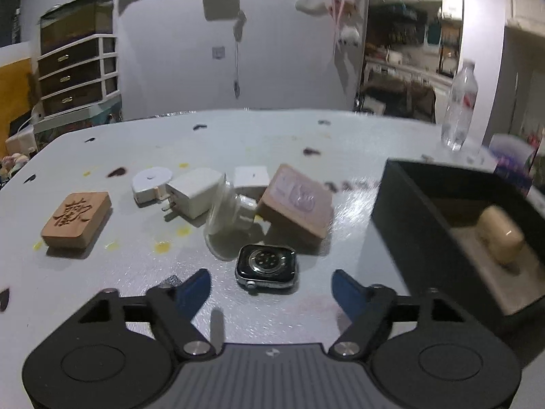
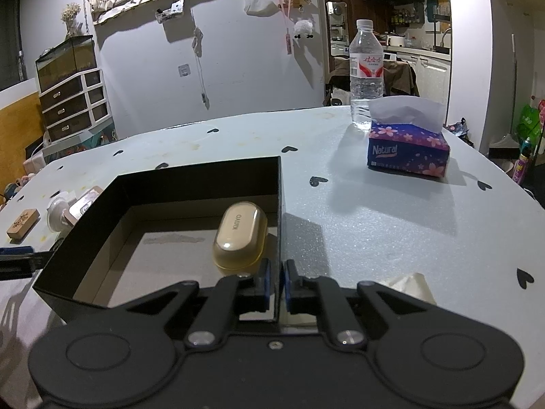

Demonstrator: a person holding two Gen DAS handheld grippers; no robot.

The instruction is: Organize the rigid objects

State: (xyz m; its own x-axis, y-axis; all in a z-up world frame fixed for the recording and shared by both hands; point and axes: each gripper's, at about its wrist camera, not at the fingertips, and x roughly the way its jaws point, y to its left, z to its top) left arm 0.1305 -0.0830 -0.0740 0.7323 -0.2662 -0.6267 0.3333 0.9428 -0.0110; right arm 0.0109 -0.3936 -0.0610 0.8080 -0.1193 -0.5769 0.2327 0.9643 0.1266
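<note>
Blurred in the left view: two wooden blocks [image 1: 76, 220], white chargers. Left gripper [image 1: 270, 288] fingers partly spread, empty, behind one watch [image 1: 266, 267]; right gripper [image 2: 276, 281] fingers pinching black box [image 2: 190, 184] wall, one beige case [image 2: 240, 235] inside

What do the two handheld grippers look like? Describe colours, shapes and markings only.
Both match. The left gripper and right gripper each have a matte black body with two round disc-like housings, angular black linkage arms pinned with silver bolts, and blue pads on the jaws. The left one shows a ribbed grey centre panel. No hands, sleeves or cables are visible.
</note>
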